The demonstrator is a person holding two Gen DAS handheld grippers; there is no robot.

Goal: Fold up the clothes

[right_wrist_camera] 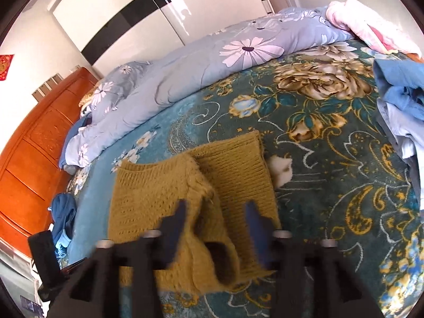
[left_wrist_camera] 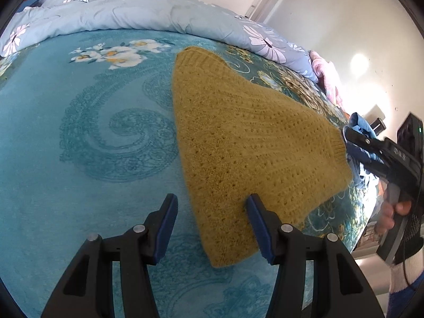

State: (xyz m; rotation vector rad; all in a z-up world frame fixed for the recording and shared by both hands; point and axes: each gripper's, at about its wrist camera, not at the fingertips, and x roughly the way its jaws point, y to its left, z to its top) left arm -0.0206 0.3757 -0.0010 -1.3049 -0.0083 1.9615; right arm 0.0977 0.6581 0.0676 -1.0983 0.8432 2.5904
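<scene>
My left tool (left_wrist_camera: 212, 209) and right tool (right_wrist_camera: 216, 217) are both open over the mustard knit sweater (left_wrist_camera: 238, 137), which looks soft, light and floppy, so I would pinch its ribbed hem (left_wrist_camera: 338, 148).

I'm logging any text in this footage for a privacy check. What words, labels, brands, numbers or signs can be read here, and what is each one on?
No text can be read with confidence.
White marking on the right gripper body in the left wrist view: too blurred and angled to read.
Red wall hanging with gold figures: too small to read.
The mustard knit sweater, teal blanket and floral quilt bear patterns only, no lettering.
</scene>
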